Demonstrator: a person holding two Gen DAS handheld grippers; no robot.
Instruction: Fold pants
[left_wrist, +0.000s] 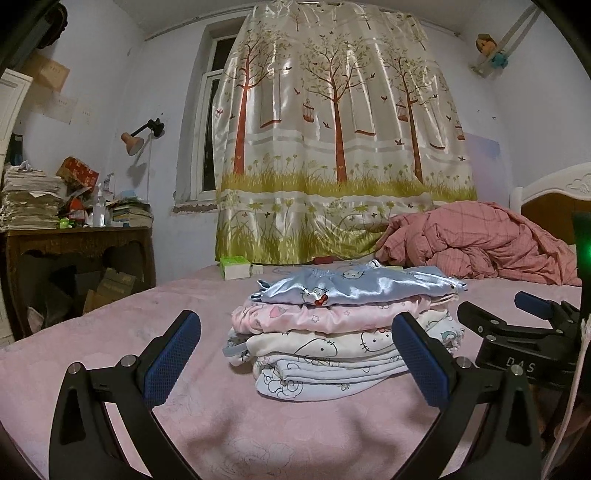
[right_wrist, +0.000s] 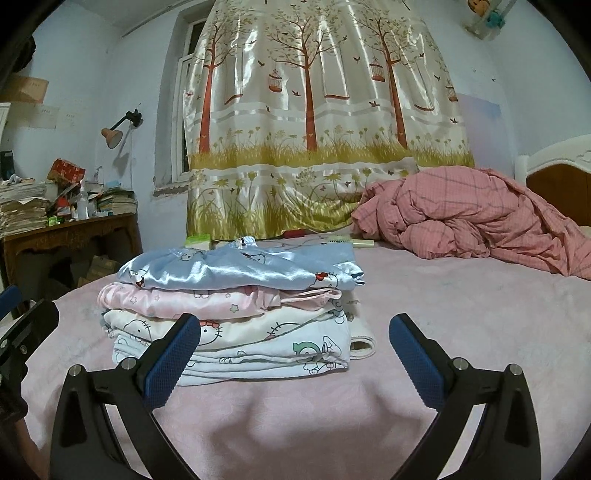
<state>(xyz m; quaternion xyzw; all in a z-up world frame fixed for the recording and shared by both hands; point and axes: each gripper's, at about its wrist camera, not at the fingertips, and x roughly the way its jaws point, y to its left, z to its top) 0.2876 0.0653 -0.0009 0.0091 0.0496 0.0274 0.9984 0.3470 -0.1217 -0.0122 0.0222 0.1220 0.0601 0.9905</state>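
A stack of folded pants (left_wrist: 343, 332) lies on the pink bed sheet (left_wrist: 110, 350). The top pair is shiny blue satin with cat prints (left_wrist: 354, 288), then a pink pair (left_wrist: 332, 315), then white printed ones (left_wrist: 332, 350). My left gripper (left_wrist: 295, 354) is open and empty, low over the sheet just in front of the stack. The right gripper's body (left_wrist: 524, 332) shows at the right of the left wrist view. In the right wrist view the stack (right_wrist: 236, 317) sits left of centre; my right gripper (right_wrist: 295, 354) is open and empty in front of it.
A rumpled pink checked duvet (right_wrist: 472, 221) lies at the back right by the headboard (right_wrist: 554, 177). Small boxes (left_wrist: 236, 267) lie at the bed's far edge under a tree-print curtain (left_wrist: 332, 147). A cluttered wooden desk (left_wrist: 74, 243) stands left of the bed.
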